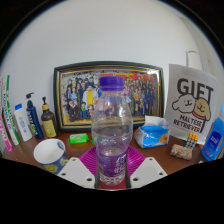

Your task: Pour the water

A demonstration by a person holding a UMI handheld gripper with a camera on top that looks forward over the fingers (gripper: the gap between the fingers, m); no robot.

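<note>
Water bottle [111, 125], purple-capped, stands upright between the gripper [111, 172] fingers, which seem to press its sides; framed photo [107, 93] behind.

- Illumination: even, moderately bright, soft; the wall [110, 35] behind is lit uniformly pale.
- Shadows: weak and diffuse on the surface [75, 152].
- Glare: small highlights on the clear water bottle [111, 130] and on the glass of the picture frame [108, 95].
- Distortion: strong wide-angle bowing; objects at the sides lean and curve.
- Focus: centre reasonably sharp; small print on the gift bag [190, 105] reads soft.
</note>
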